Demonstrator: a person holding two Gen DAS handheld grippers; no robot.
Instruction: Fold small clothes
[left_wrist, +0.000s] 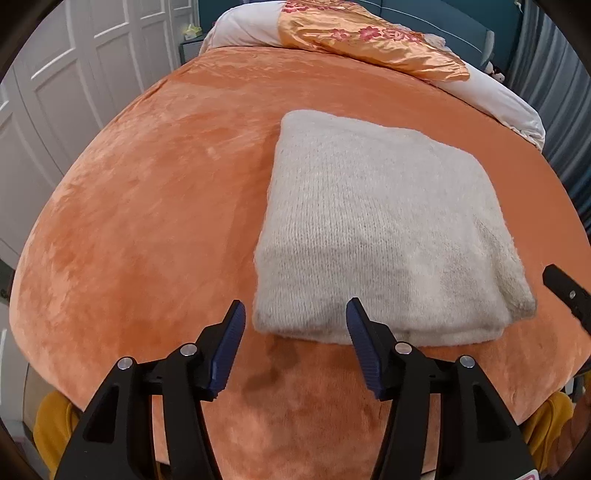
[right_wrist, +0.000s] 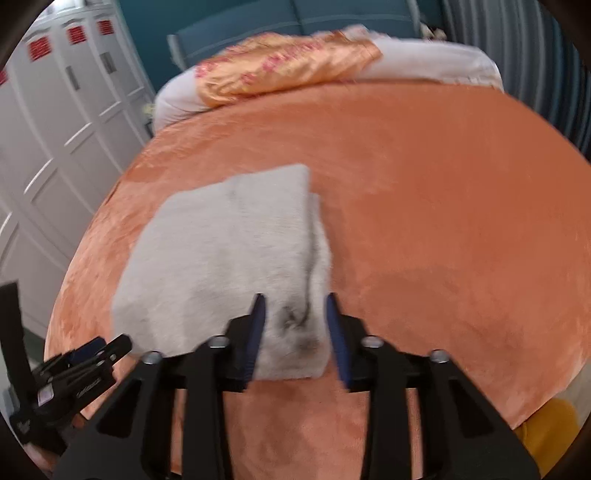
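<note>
One bed fills both views, covered w/ orange plush blanket (left_wrist: 147, 221). White panelled wardrobe doors (left_wrist: 74, 74) to the left, teal headboard (left_wrist: 443, 18) at the far end, grey curtain (left_wrist: 554, 74) on the right. White pillow (left_wrist: 240, 26) lies across the head of the bed, w/ an orange satin floral cloth (left_wrist: 351, 33) draped over it.

Task item: cream fuzzy knit garment (left_wrist: 369, 221), folded to a thick rectangle, lying flat on the blanket at the near side of the bed, well apart from the pillow. Layered edges show along its right side in the R wrist view, which is motion-blurred.

L gripper (left_wrist: 295, 304): jaws spread wide, blue pads bare, nothing clamped. It is pointed down at the garment's near-left corner, which shows between the fingers; contact w/ the fabric can't be told.

R gripper (right_wrist: 295, 298): jaws narrower but a gap remains, nothing grasped. Garment's near-right corner appears between its fingers; in the L view one black finger sits just off that corner, garment undisturbed.

Yellow sleeve (left_wrist: 51, 424) at the bottom edge.
</note>
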